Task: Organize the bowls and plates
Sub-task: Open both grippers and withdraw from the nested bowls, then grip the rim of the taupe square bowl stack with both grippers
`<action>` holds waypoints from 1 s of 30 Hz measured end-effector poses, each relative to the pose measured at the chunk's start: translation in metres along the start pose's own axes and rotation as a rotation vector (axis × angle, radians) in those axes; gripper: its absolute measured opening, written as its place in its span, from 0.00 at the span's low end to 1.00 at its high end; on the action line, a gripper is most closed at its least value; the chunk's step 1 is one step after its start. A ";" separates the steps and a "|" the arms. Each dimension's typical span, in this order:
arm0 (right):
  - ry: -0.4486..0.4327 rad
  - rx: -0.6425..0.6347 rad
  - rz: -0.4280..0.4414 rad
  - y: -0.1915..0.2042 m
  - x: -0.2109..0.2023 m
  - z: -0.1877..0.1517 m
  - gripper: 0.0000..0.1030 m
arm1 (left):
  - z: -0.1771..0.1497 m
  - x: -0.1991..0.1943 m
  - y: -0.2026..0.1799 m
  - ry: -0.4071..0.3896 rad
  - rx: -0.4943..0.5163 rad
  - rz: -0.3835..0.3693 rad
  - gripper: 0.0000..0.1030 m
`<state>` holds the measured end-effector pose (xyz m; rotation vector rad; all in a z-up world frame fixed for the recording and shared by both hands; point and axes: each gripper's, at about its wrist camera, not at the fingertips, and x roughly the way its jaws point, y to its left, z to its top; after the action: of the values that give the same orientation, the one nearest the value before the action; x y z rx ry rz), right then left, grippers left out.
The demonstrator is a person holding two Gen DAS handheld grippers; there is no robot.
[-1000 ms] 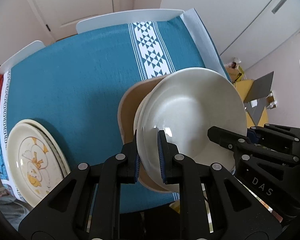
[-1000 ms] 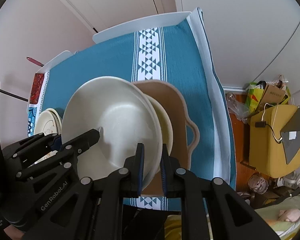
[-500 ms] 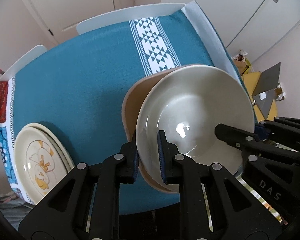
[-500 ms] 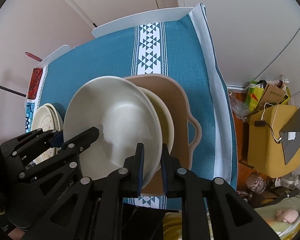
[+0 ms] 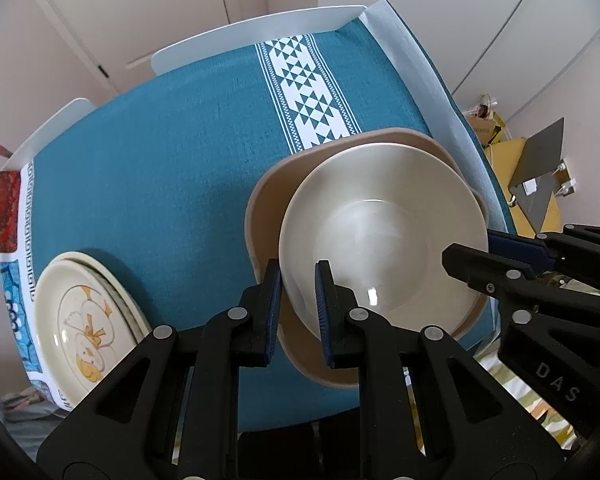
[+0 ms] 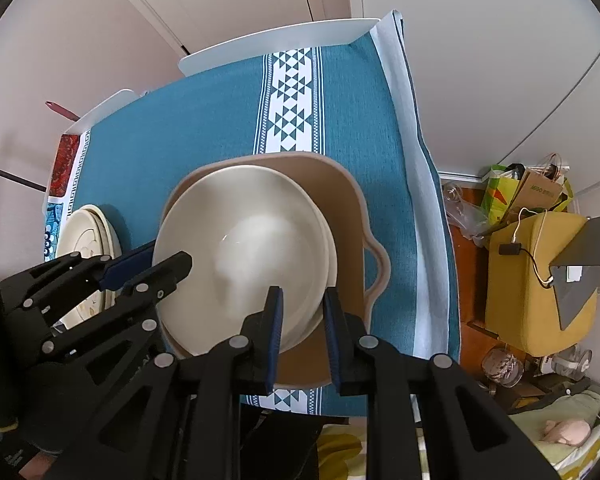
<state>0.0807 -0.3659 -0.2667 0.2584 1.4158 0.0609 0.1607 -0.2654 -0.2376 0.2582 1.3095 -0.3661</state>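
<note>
A cream bowl (image 5: pixel 380 240) (image 6: pixel 240 248) sits nested in a second cream bowl (image 6: pixel 331 248), inside a tan square dish (image 5: pixel 264 216) (image 6: pixel 340 200) with a side handle, on the teal tablecloth. My left gripper (image 5: pixel 298 280) (image 6: pixel 168 256) is shut on the top bowl's left rim. My right gripper (image 6: pixel 302 300) (image 5: pixel 470 244) has the bowl's right rim between its jaws, which are opening; the pads look just off it. A stack of cream plates (image 5: pixel 80 320) (image 6: pixel 88 236) with a duck picture lies to the left.
The teal tablecloth (image 5: pixel 160 184) has a white patterned band down its middle. White chair backs (image 5: pixel 260 32) stand at the far side. The tan dish lies close to the table's near and right edges. A yellow box (image 6: pixel 536 280) and floor clutter lie to the right.
The top bowl has come down from a tilt to sit level in the bowl beneath it. The gap between the right gripper's pads has widened slightly. The left grip is unchanged.
</note>
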 end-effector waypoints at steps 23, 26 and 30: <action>-0.255 -0.141 -0.087 -0.029 -0.107 -0.037 1.00 | -0.046 -0.084 0.038 -0.189 0.051 0.039 0.99; -0.178 -0.175 -0.110 -0.029 -0.083 -0.033 1.00 | -0.045 -0.063 0.035 -0.135 0.064 0.028 0.99; -0.087 -0.231 -0.146 -0.022 -0.049 -0.024 0.96 | -0.045 -0.037 0.030 -0.072 0.082 0.019 0.97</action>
<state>0.0473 -0.3933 -0.2273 -0.0330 1.3239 0.0911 0.1247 -0.2160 -0.2133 0.3229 1.2220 -0.4102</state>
